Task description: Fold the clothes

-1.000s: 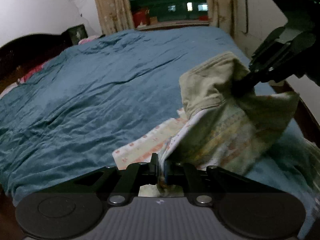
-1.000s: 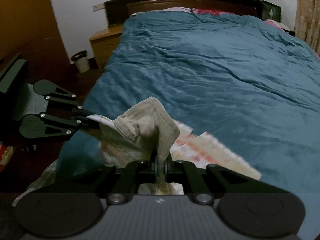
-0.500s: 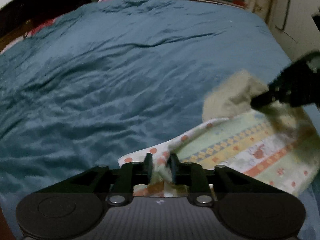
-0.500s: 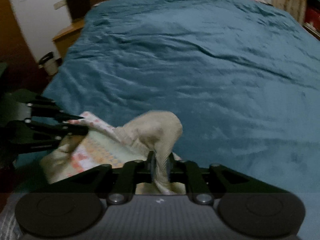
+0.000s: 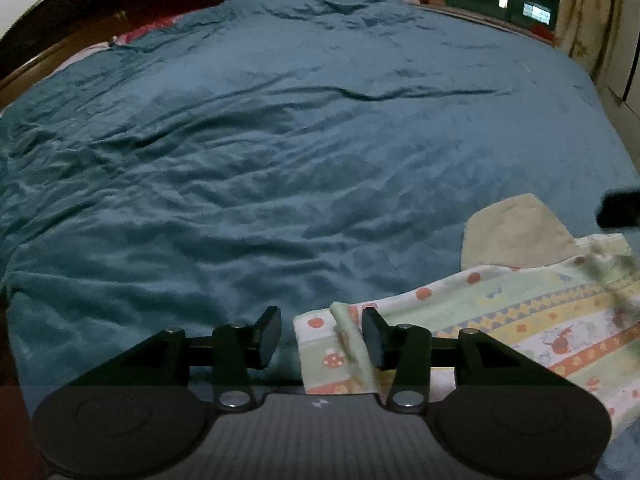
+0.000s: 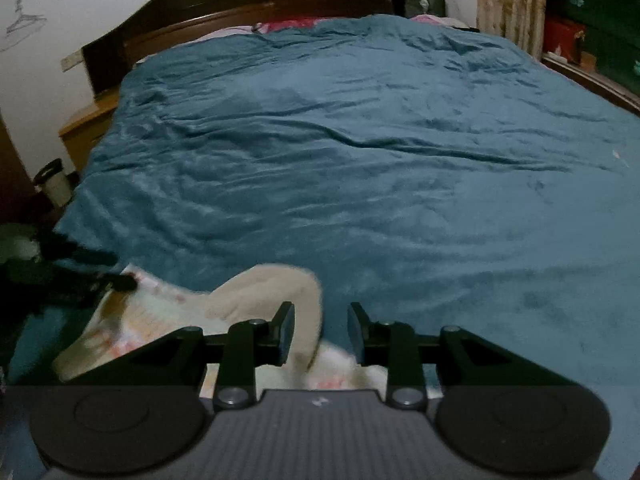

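We see the patterned garment (image 5: 520, 320) lying on the blue bedspread (image 5: 280, 160); our left gripper (image 5: 322, 334) and right gripper (image 6: 320, 328) are both opening, pads clear of the cloth.

The bed cover (image 5: 280, 140) is a deep teal blue, plain, with darker shadows in its wrinkles. The garment (image 5: 520, 320) at the near edge has pale green, white and cream bands, with rows of yellow and blue triangles, orange and red dots, and small red animal figures. Its cuff (image 5: 516, 232) is a plain beige. The headboard (image 6: 248, 12) is dark brown wood and the wall (image 6: 60, 12) behind it is white. The nightstand (image 6: 88, 128) is a light orange-brown. The curtain (image 6: 508, 4) is cream with a faint pattern. The left tool (image 5: 320, 334) and the right tool (image 6: 320, 330) are black, with grey ribbed bodies.
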Demonstrator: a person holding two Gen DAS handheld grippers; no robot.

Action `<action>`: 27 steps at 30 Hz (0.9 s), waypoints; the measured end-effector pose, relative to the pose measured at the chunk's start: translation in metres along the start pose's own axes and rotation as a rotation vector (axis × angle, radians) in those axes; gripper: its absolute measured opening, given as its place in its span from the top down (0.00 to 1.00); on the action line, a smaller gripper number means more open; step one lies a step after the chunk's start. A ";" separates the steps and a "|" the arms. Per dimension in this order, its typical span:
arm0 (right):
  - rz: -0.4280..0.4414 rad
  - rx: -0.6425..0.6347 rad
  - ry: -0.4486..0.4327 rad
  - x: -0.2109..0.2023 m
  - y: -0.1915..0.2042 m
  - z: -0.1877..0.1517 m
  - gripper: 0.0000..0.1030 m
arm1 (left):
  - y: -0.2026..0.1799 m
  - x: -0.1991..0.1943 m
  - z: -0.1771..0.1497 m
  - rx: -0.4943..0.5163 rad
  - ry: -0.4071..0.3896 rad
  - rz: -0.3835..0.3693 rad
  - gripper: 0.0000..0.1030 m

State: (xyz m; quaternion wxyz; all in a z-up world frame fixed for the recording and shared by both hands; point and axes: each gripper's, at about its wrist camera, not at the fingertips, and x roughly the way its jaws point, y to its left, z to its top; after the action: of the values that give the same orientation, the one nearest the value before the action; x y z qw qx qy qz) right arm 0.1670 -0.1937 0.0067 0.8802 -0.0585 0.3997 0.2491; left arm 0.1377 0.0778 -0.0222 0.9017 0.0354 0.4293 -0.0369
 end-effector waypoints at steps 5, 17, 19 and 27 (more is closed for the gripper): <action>0.015 -0.032 0.051 -0.013 0.014 -0.033 0.72 | -0.011 -0.017 -0.007 -0.020 -0.020 -0.029 0.49; -0.084 0.003 0.053 -0.005 -0.010 -0.046 0.72 | -0.025 -0.017 -0.018 -0.004 -0.008 -0.049 0.48; -0.088 -0.010 0.050 -0.004 -0.012 -0.043 0.72 | -0.027 -0.016 -0.016 0.017 -0.017 -0.046 0.48; 0.044 -0.090 0.074 0.019 -0.002 -0.023 0.72 | -0.039 -0.007 0.004 0.149 -0.078 -0.107 0.48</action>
State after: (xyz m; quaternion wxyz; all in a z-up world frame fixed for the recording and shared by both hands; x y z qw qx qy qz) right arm 0.1633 -0.1949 -0.0228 0.8556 -0.0984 0.4216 0.2836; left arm 0.1327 0.0385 -0.0158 0.9094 0.0780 0.3912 -0.1180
